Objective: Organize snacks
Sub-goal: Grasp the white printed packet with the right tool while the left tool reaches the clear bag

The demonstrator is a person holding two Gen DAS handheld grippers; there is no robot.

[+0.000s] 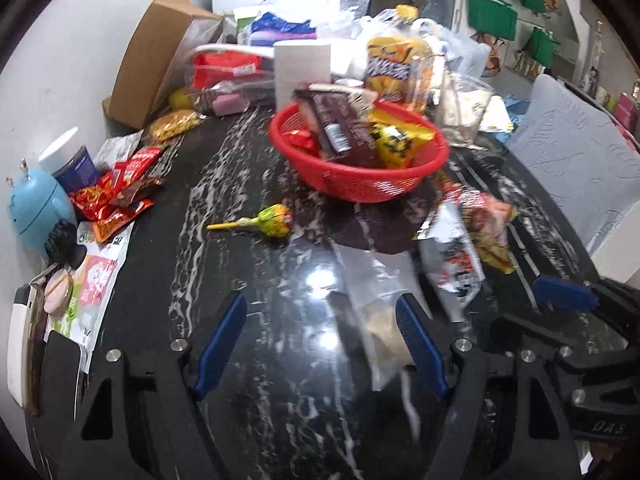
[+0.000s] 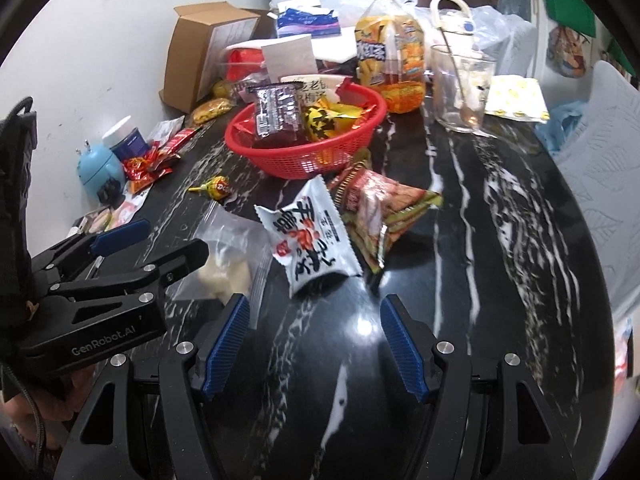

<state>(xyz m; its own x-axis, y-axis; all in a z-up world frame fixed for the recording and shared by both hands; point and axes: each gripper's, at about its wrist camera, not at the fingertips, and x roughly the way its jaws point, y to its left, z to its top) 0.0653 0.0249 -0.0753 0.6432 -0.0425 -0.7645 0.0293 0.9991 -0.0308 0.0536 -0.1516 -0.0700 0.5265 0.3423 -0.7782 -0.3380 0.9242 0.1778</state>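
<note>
Left wrist view
Desk: glossy black marble desk (image 1: 224, 184) with white veins, crowded along its wall edge.
Left tongs: left tongs (image 1: 322, 344), two ribbed blue pads on black arms, spread apart with nothing pinched, only desk below.
Basket: one round red plastic mesh basket (image 1: 360, 184) mid-desk, heaped with a dark brown foil packet (image 1: 336, 124) and a yellow-black wrapper (image 1: 394, 142).
Lollipop: one yellow-green wrapped lollipop (image 1: 268, 220) on a yellow stick, lying flat just before the basket.
Clear bag: one clear plastic zip bag (image 1: 372, 292) with pale contents, flat, partly behind the right-hand pad.
Sachets: pile of red crinkled sachets (image 1: 116, 196) near the wall edge.

Right wrist view
Right tongs: right tongs (image 2: 314, 344), same blue ribbed pads, spread, empty.
White packet: one white glossy snack packet (image 2: 312, 236) with red and black print, beside the zip bag.
Striped packet: one red-green crumpled packet (image 2: 384, 212), touching the white one, near the basket.
Bottle: one tall clear plastic bottle (image 2: 390, 52) with an orange label and a yellow cap, behind the basket.
Glass: one clear glass cup (image 2: 460, 88) holding a spoon.
Box: one open brown cardboard box (image 2: 200, 52) against the wall.
</note>
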